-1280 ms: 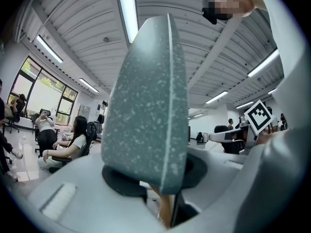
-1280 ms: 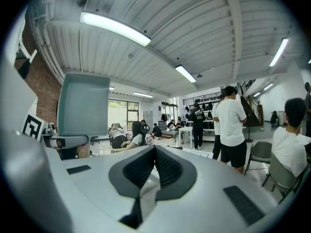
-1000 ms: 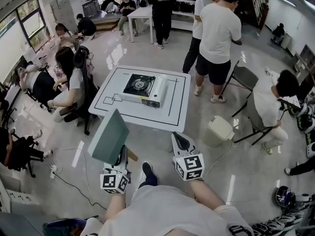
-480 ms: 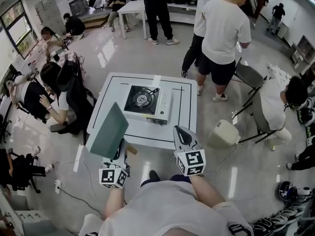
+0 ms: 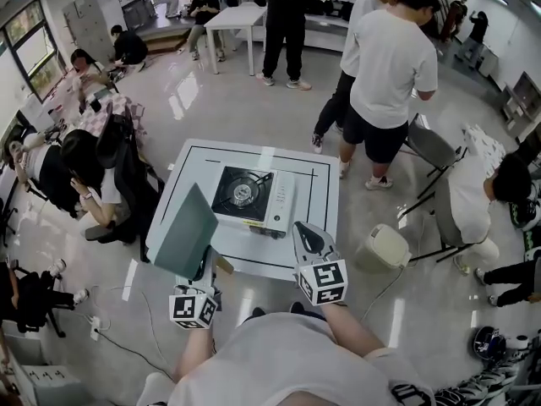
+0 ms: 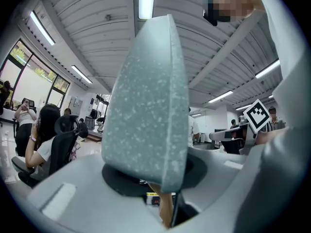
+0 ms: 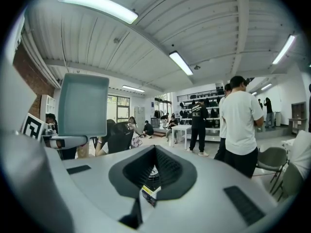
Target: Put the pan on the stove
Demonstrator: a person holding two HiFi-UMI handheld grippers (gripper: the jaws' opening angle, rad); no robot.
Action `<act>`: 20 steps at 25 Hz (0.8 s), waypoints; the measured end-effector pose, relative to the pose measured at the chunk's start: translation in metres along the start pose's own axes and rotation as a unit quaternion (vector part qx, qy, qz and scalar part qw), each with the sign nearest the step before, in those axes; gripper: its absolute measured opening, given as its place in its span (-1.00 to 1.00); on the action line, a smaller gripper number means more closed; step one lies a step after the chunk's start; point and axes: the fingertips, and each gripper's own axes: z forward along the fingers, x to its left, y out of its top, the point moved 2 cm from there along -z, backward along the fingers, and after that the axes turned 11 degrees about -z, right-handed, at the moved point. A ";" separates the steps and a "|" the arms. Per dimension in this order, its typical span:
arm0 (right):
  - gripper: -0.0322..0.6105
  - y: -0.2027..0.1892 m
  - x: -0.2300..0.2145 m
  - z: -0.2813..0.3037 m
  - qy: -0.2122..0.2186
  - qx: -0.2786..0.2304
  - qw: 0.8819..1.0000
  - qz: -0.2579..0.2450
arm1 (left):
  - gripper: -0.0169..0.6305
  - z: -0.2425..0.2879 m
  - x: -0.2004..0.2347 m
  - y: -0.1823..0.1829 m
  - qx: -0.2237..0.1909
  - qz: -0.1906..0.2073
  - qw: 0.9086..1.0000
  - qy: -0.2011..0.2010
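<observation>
A square grey-green pan [image 5: 184,233] stands tilted on edge, its wooden handle [image 6: 166,210] clamped in my left gripper [image 5: 207,269]. The pan [image 6: 146,106] fills the left gripper view. It hangs over the front left edge of the white table [image 5: 321,218]. A portable gas stove [image 5: 251,197] with a black burner sits in the table's middle, just beyond the pan. My right gripper [image 5: 306,237] is shut and empty at the table's front edge, to the right of the pan. In the right gripper view the pan [image 7: 82,106] shows at upper left.
A seated person in a black chair [image 5: 110,176] is close to the table's left side. Two people stand at its far right corner [image 5: 389,66]. A cream bin [image 5: 383,245] and a folding chair [image 5: 431,146] stand to the right. Cables [image 5: 110,328] lie on the floor at left.
Both grippers and the pan have come forward to the table's front edge. The table and stove now lie much nearer. The grip on the handle is unchanged.
</observation>
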 end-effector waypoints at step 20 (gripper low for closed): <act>-0.87 -0.018 -0.031 0.033 0.009 0.014 1.000 0.024 | -0.57 0.100 0.023 -0.083 0.207 -0.186 0.951 -0.132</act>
